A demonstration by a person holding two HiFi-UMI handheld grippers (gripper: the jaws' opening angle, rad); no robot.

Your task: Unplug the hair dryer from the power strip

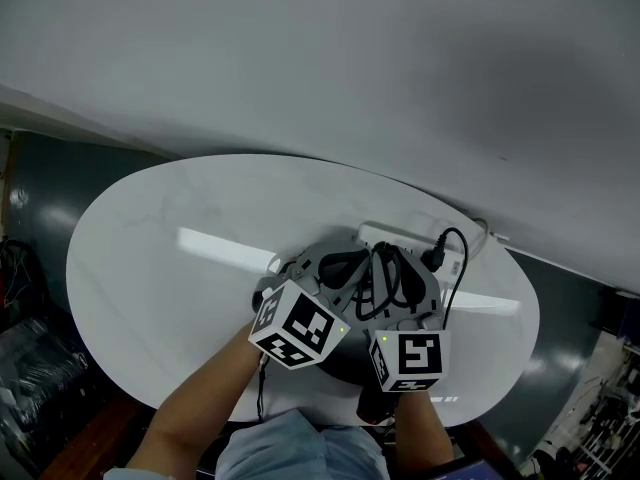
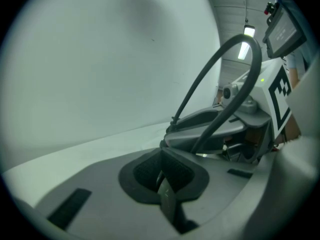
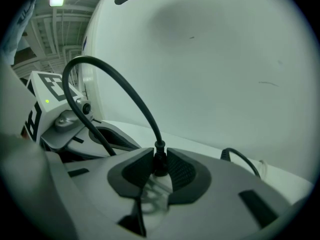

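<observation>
On the oval white table (image 1: 150, 258), a white power strip (image 1: 405, 236) lies just beyond both grippers. My right gripper (image 3: 160, 166) is shut on the thick end of a black cable (image 3: 120, 89), which arcs up and left out of the pads. Something translucent sits under that grip. In the head view the right gripper (image 1: 395, 273) and the left gripper (image 1: 345, 268) sit side by side among cable loops. My left gripper (image 2: 162, 176) is shut, pads together, and nothing shows between them. The same cable (image 2: 220, 69) arcs past it. I cannot make out the hair dryer's body.
A second black plug (image 1: 437, 258) with a looping lead (image 1: 455, 236) sits at the strip's right end; that lead (image 3: 242, 158) also shows right of my right jaws. A pale wall rises behind the table. Dark clutter lies on the floor at left (image 1: 25, 358).
</observation>
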